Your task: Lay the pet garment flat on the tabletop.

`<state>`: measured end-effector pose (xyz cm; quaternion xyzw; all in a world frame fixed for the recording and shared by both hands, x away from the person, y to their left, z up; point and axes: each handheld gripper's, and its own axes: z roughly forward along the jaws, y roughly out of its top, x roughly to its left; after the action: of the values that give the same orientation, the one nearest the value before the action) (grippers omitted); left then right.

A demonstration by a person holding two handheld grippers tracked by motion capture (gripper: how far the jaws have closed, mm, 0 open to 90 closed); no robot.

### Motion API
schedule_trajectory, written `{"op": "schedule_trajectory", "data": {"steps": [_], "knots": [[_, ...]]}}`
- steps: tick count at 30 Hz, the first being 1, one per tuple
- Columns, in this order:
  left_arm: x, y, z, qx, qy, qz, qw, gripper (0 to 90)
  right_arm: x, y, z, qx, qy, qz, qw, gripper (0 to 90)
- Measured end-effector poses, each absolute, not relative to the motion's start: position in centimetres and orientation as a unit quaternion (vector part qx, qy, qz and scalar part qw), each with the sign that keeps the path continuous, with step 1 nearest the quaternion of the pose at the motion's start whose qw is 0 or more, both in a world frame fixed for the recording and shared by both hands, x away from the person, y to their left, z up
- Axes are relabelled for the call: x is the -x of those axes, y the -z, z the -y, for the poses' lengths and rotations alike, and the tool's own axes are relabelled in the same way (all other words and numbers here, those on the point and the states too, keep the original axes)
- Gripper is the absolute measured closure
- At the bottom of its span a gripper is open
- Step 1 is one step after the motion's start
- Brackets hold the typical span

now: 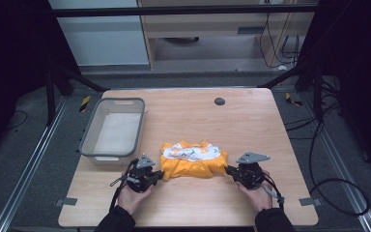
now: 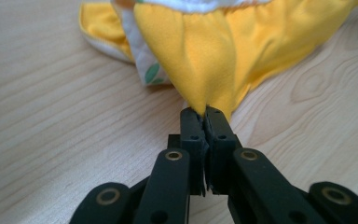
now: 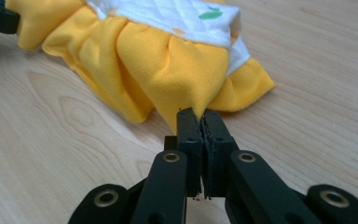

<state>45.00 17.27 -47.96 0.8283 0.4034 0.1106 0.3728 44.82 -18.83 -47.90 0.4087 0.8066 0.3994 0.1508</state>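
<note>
A yellow garment (image 1: 193, 163) with a white quilted, leaf-printed lining lies bunched near the front of the wooden table (image 1: 193, 121). My left gripper (image 1: 161, 175) is at the cloth's left end, and in the left gripper view it (image 2: 205, 112) is shut on a pinch of the yellow garment (image 2: 214, 51). My right gripper (image 1: 228, 169) is at the right end. In the right gripper view it (image 3: 199, 114) is shut on a corner of the yellow fabric (image 3: 168, 70). Both pinched corners rest low at the tabletop.
A grey plastic basin (image 1: 91, 135) stands at the table's left, behind my left hand. A small dark round cap (image 1: 219, 101) sits in the tabletop toward the back. Bare wood lies behind and in front of the cloth.
</note>
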Motion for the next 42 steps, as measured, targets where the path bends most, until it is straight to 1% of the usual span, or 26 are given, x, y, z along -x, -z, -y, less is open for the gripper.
{"op": "schedule_trajectory", "data": {"steps": [5, 8, 11, 15, 19, 21, 23, 24, 26, 27, 28, 30, 32, 36, 40, 42], "knots": [[-43.8, 45.6, -17.7, -0.818, -0.106, -0.383, 0.416, 87.6, -44.1, 46.6, 19.1, -0.399, -0.422, -0.801, 0.144, 87.4], [-42.5, 44.2, -18.0, -0.817, -0.103, -0.368, 0.432, 87.6, -42.6, 44.9, 19.6, -0.385, -0.442, -0.797, 0.146, 87.3], [-41.3, 43.6, -18.5, -0.818, -0.091, -0.362, 0.439, 87.5, -40.9, 43.8, 20.3, -0.379, -0.453, -0.795, 0.14, 87.3], [-39.7, 44.3, -19.1, -0.828, -0.075, -0.367, 0.416, 87.1, -39.1, 43.9, 21.0, -0.381, -0.448, -0.802, 0.107, 87.1], [-38.3, 46.1, -19.2, -0.847, -0.065, -0.366, 0.38, 85.8, -37.9, 45.3, 21.2, -0.382, -0.421, -0.818, 0.088, 86.4], [-38.0, 47.0, -18.9, -0.855, -0.07, -0.365, 0.361, 80.6, -37.7, 46.4, 21.0, -0.386, -0.402, -0.826, 0.084, 84.9], [-38.1, 47.3, -18.7, -0.858, -0.083, -0.367, 0.349, 71.8, -38.0, 47.1, 20.7, -0.385, -0.386, -0.834, 0.082, 81.7], [-38.1, 47.3, -18.7, -0.857, -0.087, -0.368, 0.35, 66.5, -38.1, 47.2, 20.6, -0.384, -0.386, -0.834, 0.089, 78.7], [-38.1, 47.0, -19.1, -0.848, -0.101, -0.373, 0.361, 56.1, -38.2, 47.1, 20.6, -0.382, -0.392, -0.831, 0.098, 75.4], [-38.0, 46.9, -19.4, -0.845, -0.106, -0.374, 0.368, 46.9, -38.1, 46.6, 20.8, -0.381, -0.407, -0.822, 0.114, 70.9], [-38.0, 46.7, -19.6, -0.84, -0.114, -0.375, 0.376, 46.9, -38.1, 46.6, 20.8, -0.381, -0.407, -0.822, 0.114, 70.9], [-38.2, 46.5, -20.1, -0.83, -0.126, -0.379, 0.388, 40.6, -38.2, 46.2, 21.1, -0.382, -0.424, -0.811, 0.131, 66.8], [-38.6, 46.1, -20.5, -0.821, -0.131, -0.385, 0.401, 38.6, -38.6, 46.1, 21.2, -0.388, -0.433, -0.802, 0.14, 63.5], [-39.9, 45.1, -20.4, -0.812, -0.151, -0.383, 0.414, 37.4, -39.8, 45.8, 21.3, -0.399, -0.45, -0.782, 0.166, 55.4], [-41.4, 43.9, -19.8, -0.807, -0.168, -0.378, 0.422, 37.5, -41.6, 45.5, 21.2, -0.406, -0.453, -0.77, 0.189, 50.8], [-42.4, 43.3, -19.5, -0.804, -0.174, -0.375, 0.427, 37.5, -42.4, 45.4, 21.2, -0.411, -0.457, -0.765, 0.193, 49.8]]}}
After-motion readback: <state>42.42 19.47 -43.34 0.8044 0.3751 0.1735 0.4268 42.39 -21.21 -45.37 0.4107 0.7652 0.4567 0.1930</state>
